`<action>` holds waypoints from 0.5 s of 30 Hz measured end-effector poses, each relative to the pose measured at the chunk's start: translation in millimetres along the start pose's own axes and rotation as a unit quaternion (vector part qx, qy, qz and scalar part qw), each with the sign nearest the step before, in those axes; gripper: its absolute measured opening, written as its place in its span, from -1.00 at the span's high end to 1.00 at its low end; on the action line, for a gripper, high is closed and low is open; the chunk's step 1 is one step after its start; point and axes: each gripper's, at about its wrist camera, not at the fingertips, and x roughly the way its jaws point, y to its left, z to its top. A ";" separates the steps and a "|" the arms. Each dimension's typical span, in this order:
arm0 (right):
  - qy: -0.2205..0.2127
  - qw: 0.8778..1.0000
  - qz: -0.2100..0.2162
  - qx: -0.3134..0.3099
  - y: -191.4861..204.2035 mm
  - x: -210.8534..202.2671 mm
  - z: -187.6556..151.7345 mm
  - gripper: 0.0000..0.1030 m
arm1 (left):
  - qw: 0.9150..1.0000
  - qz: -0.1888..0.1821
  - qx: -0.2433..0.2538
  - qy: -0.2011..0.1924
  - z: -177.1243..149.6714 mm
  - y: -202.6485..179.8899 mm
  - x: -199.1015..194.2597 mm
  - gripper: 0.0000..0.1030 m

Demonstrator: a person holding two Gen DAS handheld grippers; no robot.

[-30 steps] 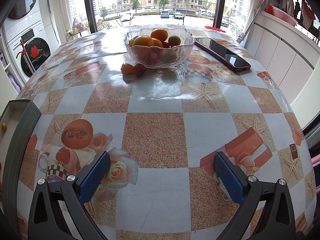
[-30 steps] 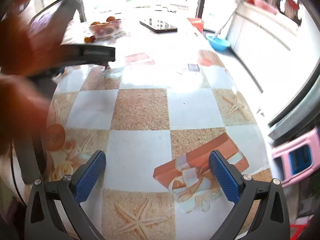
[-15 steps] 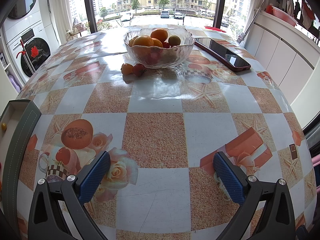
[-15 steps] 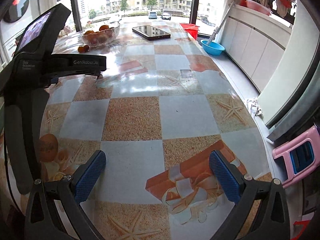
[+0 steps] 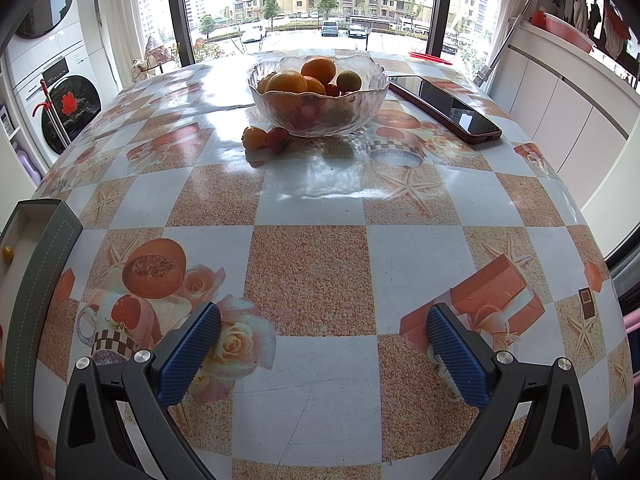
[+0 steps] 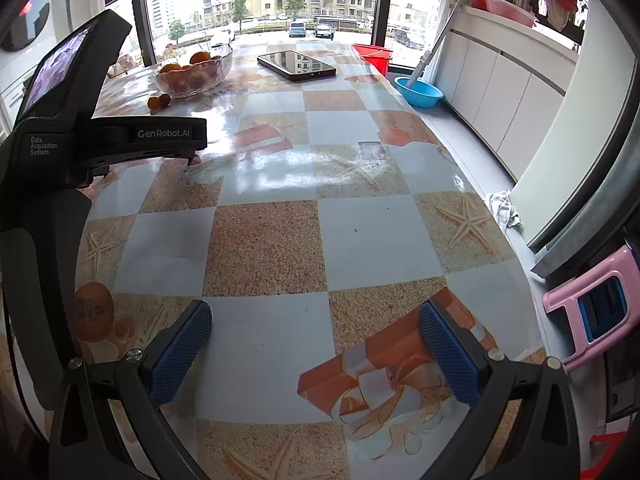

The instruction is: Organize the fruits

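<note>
Nearest, the left gripper (image 5: 323, 326) and the right gripper (image 6: 315, 322) both hover low over the bench (image 5: 312, 272) with fingers wide apart and nothing between them. Ahead lies a broad bare stretch of checkered cloth. Farther on, two small fruits (image 5: 266, 138) sit touching each other just beside the glass bowl (image 5: 319, 98) of oranges near the far edge. A phone (image 5: 446, 110) lies right of the bowl, perhaps just touching its rim.
</note>
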 end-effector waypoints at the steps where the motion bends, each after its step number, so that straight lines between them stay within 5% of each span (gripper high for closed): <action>1: -0.001 1.000 0.000 0.000 -0.3 -0.3 0.0 -1.00 | 1.000 0.000 0.000 0.000 -0.1 -0.1 0.0 -1.00; 15: -0.002 1.000 -0.002 0.001 -0.1 1.2 1.3 -1.00 | 1.000 0.000 0.000 0.000 -0.1 0.0 0.0 -1.00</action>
